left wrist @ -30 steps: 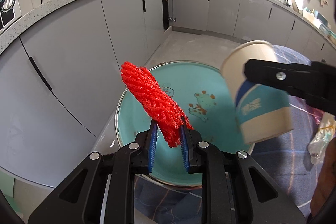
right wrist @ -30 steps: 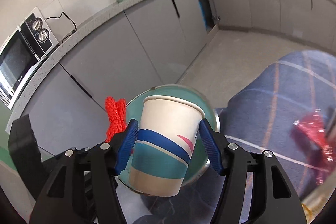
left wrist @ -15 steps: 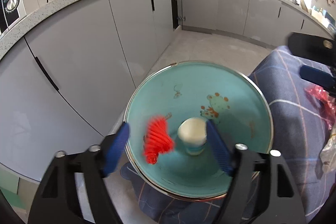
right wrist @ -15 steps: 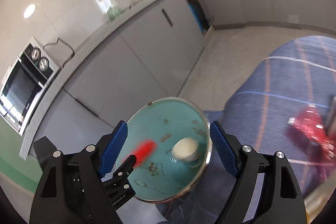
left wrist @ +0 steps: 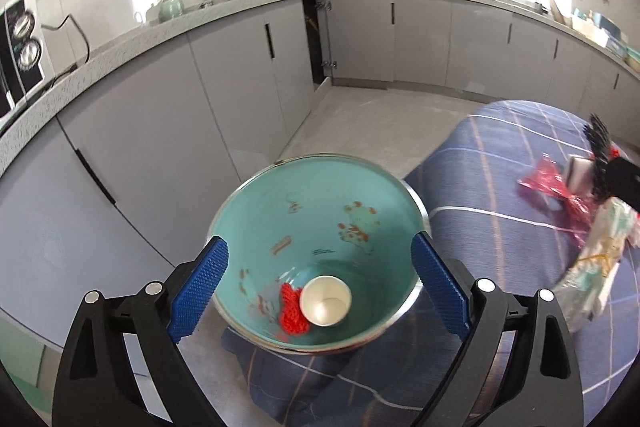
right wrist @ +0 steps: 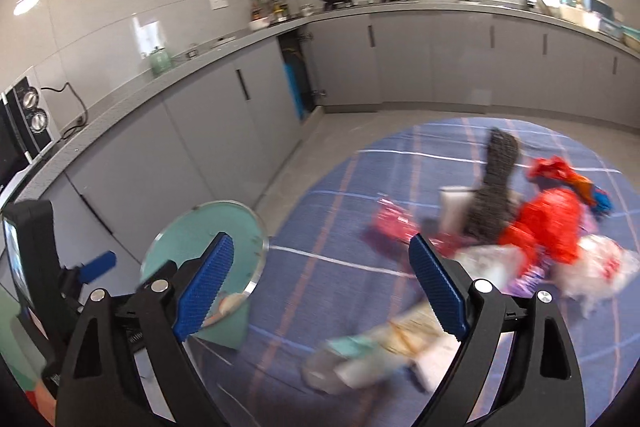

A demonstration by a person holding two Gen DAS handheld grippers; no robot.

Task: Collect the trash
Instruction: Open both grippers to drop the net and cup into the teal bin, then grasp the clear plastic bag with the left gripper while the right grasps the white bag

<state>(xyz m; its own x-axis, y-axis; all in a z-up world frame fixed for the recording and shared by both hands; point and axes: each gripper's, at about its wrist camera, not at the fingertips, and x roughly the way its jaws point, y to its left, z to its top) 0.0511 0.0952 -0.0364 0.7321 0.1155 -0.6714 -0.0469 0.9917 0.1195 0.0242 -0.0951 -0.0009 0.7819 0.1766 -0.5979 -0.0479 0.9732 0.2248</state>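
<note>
1. A second earlier the left gripper (left wrist: 318,285) had pinched a red mesh foam net (left wrist: 292,311); now its blue-padded jaws were spread wide and still opening, with nothing gripped between them.
2. That red net lay at the bottom of the teal enamel basin with cartoon prints (left wrist: 360,187), touching the white paper cup (left wrist: 326,301).
3. The cup, earlier clamped in the right gripper (right wrist: 320,285) above the basin, now stood mouth-up on the basin floor just beside the net.
4. The right gripper's jaws were likewise released and still widening, holding nothing.
5. The right wrist view, which had earlier looked onto the basin, now faced the blue plaid tablecloth (right wrist: 332,227), with the basin (right wrist: 224,215) off to its left.
6. On the cloth lay the remaining trash, blurred: a red crinkly plastic bag (right wrist: 548,223), a dark mesh sleeve (right wrist: 496,183), a red shiny wrapper (right wrist: 394,223), and a pale printed wrapper (right wrist: 384,351) nearest the jaws.
7. In the left wrist view the pale wrapper (left wrist: 596,267) and the red wrapper (left wrist: 548,179) lay well apart from the basin.
</note>
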